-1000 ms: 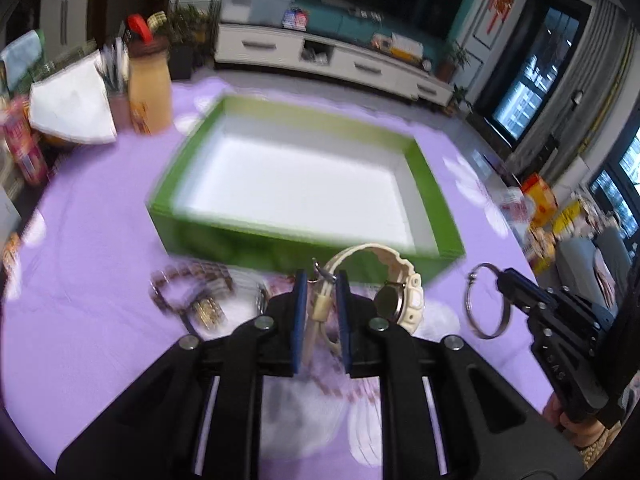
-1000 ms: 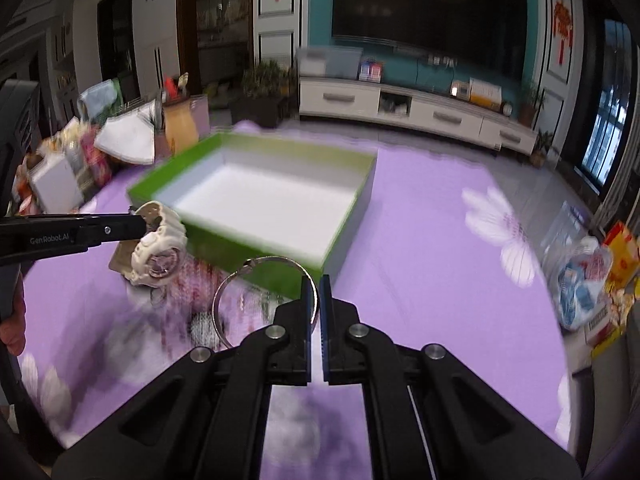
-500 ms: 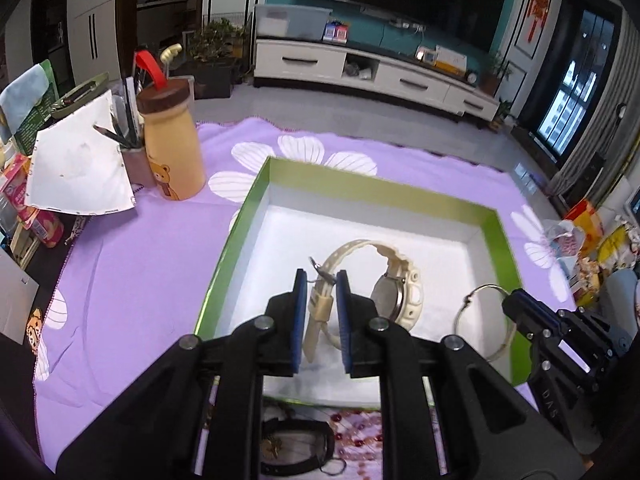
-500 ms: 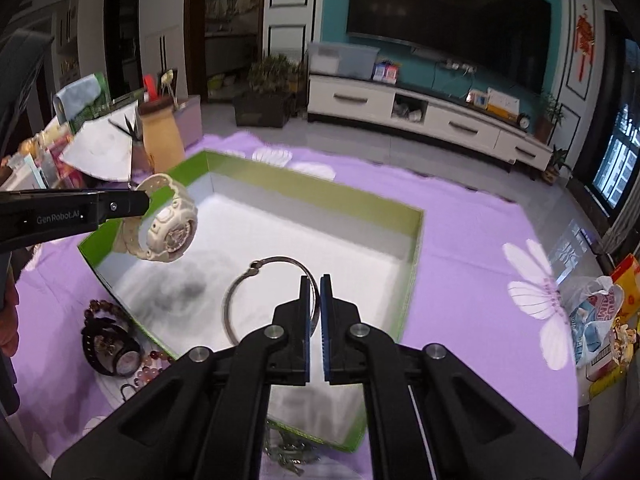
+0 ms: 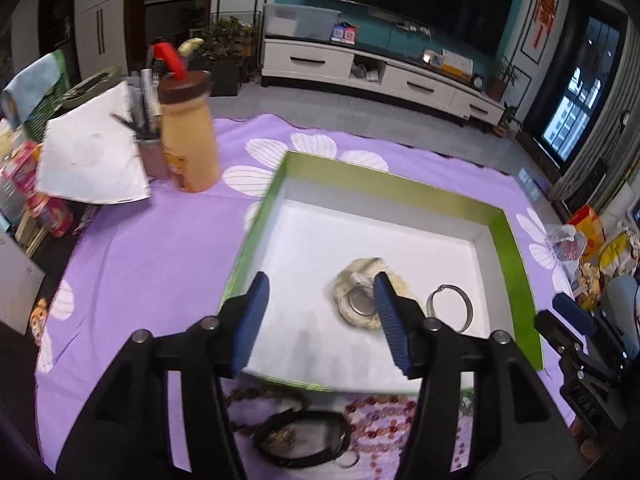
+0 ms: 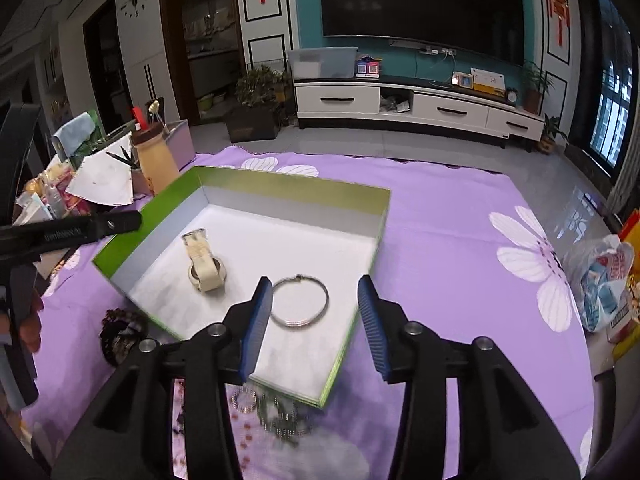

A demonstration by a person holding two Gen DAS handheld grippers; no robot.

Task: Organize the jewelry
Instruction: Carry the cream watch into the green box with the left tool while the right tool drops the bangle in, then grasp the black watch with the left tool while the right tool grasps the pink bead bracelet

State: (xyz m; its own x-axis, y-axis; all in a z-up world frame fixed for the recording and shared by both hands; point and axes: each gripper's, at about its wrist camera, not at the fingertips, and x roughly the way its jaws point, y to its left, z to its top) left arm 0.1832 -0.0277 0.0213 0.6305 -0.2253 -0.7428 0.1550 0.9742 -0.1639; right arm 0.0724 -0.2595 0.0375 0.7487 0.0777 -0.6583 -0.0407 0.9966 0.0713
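Your left gripper (image 5: 320,316) & right gripper (image 6: 316,322) are both opening, nothing between the jaws. Watch (image 6: 205,266) & ring bangle (image 6: 299,301) lie in the green box (image 6: 280,184). Bead strings (image 5: 380,410) wait just outside the box's near wall, under both grippers, closer to the left one.

Right gripper (image 6: 316,320) over near edge of green box (image 6: 280,182), jaws opening, nothing between pads. Silver bangle (image 6: 299,301) flat on white box floor, just ahead of jaws, close to left finger (image 6: 256,328). Cream watch (image 6: 205,262) lying inside box, ahead and left of jaws, apart from bangle. Bead bracelets (image 6: 276,412) on purple cloth (image 6: 440,240) below jaws, blurred. Dark bracelet (image 6: 120,332) left of jaws, outside box. Left gripper (image 6: 72,230) reaching in far left, state unclear. Yellow bottle (image 6: 154,160) beyond box, far left.
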